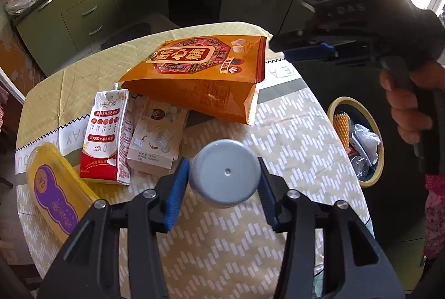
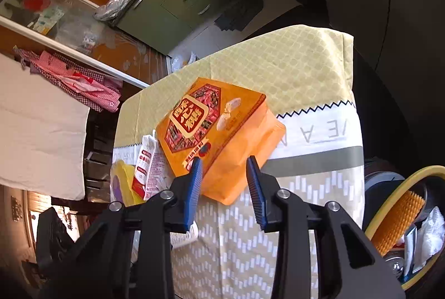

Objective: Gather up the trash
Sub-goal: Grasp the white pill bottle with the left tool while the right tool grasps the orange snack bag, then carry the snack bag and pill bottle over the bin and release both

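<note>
Between the left claw (image 1: 224,182) pads we grip a grey-capped bottle (image 1: 225,172) above the table (image 1: 292,137); ahead of the open, empty right claw (image 2: 224,189) lies the orange bag (image 2: 219,132).

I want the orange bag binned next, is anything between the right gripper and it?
Nothing visible. The right gripper is open, with the orange snack bag lying directly ahead of its fingertips on the tablecloth; its near corner shows between them.

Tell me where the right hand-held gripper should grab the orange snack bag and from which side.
Take the orange snack bag by its near bottom corner, which overhangs the other litter, coming from the table's near edge. That raised, thin gusset already lies between the right hand-held gripper's open fingers; the flat printed face offers no edge.
</note>
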The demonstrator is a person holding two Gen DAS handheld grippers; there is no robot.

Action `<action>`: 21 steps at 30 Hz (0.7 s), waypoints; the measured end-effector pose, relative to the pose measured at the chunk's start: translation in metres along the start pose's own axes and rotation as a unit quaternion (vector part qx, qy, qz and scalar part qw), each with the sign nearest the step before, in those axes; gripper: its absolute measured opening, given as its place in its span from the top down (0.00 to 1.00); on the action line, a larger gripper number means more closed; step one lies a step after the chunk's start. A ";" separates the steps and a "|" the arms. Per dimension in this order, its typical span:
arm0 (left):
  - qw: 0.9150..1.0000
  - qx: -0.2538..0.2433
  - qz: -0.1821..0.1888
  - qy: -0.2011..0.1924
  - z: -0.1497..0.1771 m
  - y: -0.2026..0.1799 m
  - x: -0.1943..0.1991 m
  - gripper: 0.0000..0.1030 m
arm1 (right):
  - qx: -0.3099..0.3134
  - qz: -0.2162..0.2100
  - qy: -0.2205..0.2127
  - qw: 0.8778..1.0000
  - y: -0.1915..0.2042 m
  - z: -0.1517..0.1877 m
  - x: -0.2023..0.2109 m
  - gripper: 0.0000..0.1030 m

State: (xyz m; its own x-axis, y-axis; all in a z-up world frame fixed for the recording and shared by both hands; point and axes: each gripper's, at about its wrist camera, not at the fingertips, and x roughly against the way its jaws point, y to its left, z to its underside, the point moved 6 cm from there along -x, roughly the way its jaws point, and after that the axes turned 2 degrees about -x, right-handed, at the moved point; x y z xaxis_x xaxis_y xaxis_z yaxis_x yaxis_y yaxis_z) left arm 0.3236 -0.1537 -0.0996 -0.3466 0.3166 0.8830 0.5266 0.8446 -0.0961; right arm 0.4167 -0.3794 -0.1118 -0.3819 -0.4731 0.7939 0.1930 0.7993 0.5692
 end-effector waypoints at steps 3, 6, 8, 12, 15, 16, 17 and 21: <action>1.000 -0.008 0.001 -0.008 0.003 -0.002 0.014 0.55 | -0.026 -0.002 0.008 1.000 0.004 -0.006 -0.013 0.69; 1.000 -0.014 0.004 -0.013 0.006 -0.004 0.024 0.55 | -0.043 0.013 0.017 0.999 0.004 -0.009 -0.029 0.75; 1.000 -0.016 0.010 -0.013 0.008 -0.006 0.029 0.55 | -0.052 0.021 0.021 0.998 0.003 -0.009 -0.039 0.85; 1.000 -0.018 0.014 -0.018 0.011 -0.007 0.037 0.55 | -0.046 0.029 0.009 0.998 0.003 -0.008 -0.044 0.94; 0.999 -0.023 0.015 -0.020 0.012 -0.010 0.043 0.55 | -0.030 0.029 -0.011 0.999 0.002 -0.005 -0.027 0.96; 0.999 -0.026 0.015 -0.021 0.011 -0.013 0.045 0.55 | -0.025 0.032 -0.018 0.999 -0.001 -0.004 -0.017 0.97; 0.999 -0.027 0.019 -0.022 0.011 -0.016 0.047 0.55 | -0.020 0.036 -0.026 0.999 -0.003 -0.003 -0.007 0.97; 0.998 -0.050 0.031 -0.026 0.005 -0.041 0.054 0.55 | -0.004 0.067 -0.072 0.995 -0.034 0.010 0.058 0.97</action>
State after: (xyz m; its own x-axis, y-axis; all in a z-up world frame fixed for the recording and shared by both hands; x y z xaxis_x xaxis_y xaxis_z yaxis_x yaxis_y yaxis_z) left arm 0.2791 -0.1685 -0.0502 -0.3496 0.3904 0.8517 0.6222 0.7764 -0.1005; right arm 0.3793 -0.4306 -0.0875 -0.4769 -0.3035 0.8249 0.2584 0.8486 0.4617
